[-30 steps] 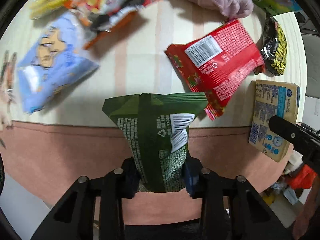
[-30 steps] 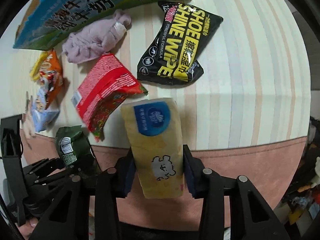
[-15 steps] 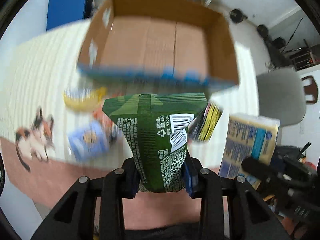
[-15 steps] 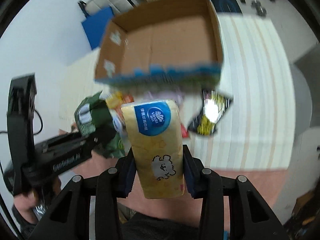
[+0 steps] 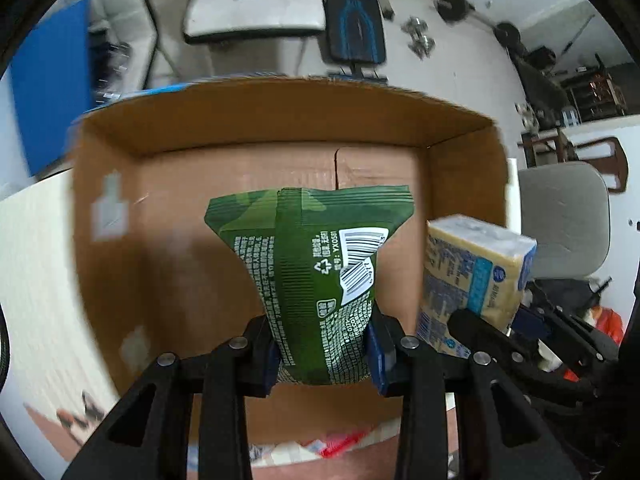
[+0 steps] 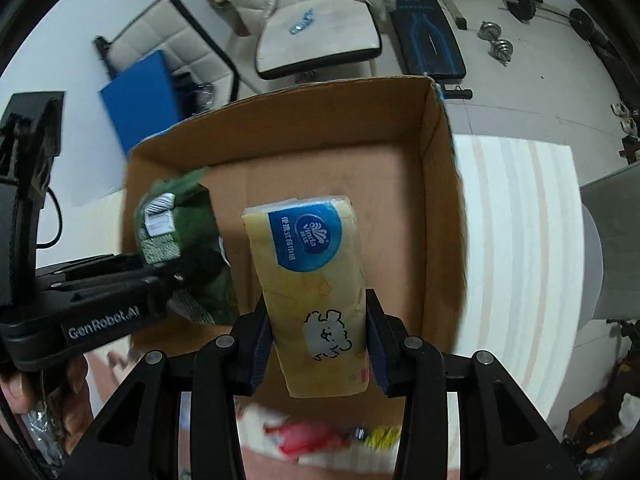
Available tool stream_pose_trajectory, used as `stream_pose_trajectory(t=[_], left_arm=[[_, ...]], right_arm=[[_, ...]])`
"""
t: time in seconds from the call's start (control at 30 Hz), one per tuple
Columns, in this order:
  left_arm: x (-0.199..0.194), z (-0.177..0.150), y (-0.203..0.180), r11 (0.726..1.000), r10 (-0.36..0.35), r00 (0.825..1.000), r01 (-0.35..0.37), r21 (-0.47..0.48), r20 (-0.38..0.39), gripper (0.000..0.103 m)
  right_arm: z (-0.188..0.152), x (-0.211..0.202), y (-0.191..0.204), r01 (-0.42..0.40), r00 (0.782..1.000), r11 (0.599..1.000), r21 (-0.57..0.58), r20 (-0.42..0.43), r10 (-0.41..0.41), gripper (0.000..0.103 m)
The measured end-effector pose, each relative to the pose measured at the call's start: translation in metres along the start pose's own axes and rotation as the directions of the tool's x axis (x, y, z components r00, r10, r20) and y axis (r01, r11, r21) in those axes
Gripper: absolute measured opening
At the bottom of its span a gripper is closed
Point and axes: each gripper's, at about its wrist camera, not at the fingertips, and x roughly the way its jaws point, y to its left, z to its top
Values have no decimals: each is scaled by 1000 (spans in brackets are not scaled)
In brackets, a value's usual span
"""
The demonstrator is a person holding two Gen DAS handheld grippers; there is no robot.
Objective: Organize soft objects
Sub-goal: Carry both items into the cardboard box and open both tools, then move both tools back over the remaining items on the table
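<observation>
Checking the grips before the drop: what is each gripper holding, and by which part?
Left gripper clamps the green bag by its lower end. Right gripper clamps the yellow tissue pack across its lower half.

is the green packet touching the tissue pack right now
Apart: the left wrist view shows bare cardboard between the green packet and the tissue pack.

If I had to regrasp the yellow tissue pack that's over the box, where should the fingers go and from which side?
Grip the yellow tissue pack across its narrow width near one end, as the right gripper does now, coming in along its length. It is a long soft block with flat sides, so the pads seat squarely there. It hangs over the open cardboard box.
</observation>
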Motion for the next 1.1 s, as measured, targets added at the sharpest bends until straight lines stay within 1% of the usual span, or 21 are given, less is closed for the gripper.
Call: stream_pose_trajectory(t=[0.03,0.13,0.2,0.3,0.37,0.47,0.53,0.57,0.63,0.67,0.7,0.73,0.8,0.83,0.87,0.93,1.0,1.03,1.1], left_arm=[[12,12,1,1000,-16,999,16,3,-31,32],[40,35,4,999,-48,995,49,8,-91,32],[52,47,1,998,-51,992,54,19,-114,32],[61,61,-3,997,-55,990,62,43,-130,32],[63,65,-6,996,-55,990,64,62,-131,32],[65,67,-10,997,-11,991,21,75,-137,33],[64,69,-7,998,-15,988,24,57,-152,36],[63,69,-6,999,-22,987,30,45,-157,38],[54,69,-4,999,-30,990,36,36,-138,64],[47,67,-2,999,-14,992,18,37,-123,73],[42,65,-1,999,-2,994,7,41,-111,83],[35,63,0,999,6,995,-2,49,-96,84],[21,58,-1,998,38,997,-34,59,-69,85],[15,57,1,997,48,997,-45,62,-55,90],[6,51,3,996,62,997,-60,64,-36,92],[-8,39,3,994,83,997,-83,65,-2,93],[-13,35,2,992,106,994,-107,65,19,95],[-15,31,4,990,125,992,-127,59,35,97],[-24,17,3,989,135,989,-138,54,58,100]], right_arm=[[9,10,-3,6,1000,1000,13,-8,-5,44],[31,35,-4,23,999,999,36,-27,-22,44],[38,45,-7,29,999,998,47,-34,-27,44],[42,52,-13,49,998,998,47,-38,-48,44],[45,57,-13,66,997,997,43,-39,-65,44],[51,64,-10,73,996,997,25,-46,-72,47],[51,63,-9,85,995,996,22,-54,-84,48],[51,63,-9,88,995,996,22,-58,-87,48],[50,62,-9,78,995,996,29,-64,-76,56],[50,60,-9,87,994,996,30,-65,-85,60],[49,57,-8,100,993,995,29,-59,-98,70],[49,53,-6,110,993,994,25,-51,-109,74],[46,46,-3,128,991,992,20,-40,-127,75],[45,42,-1,140,990,990,17,-32,-139,79],[43,39,0,149,989,989,11,-28,-148,82],[39,35,4,152,988,988,5,-17,-152,97],[28,29,8,162,987,987,-9,-10,-162,101],[22,26,10,164,986,986,-14,-4,-164,102],[9,18,14,159,987,987,-17,6,-159,103]])
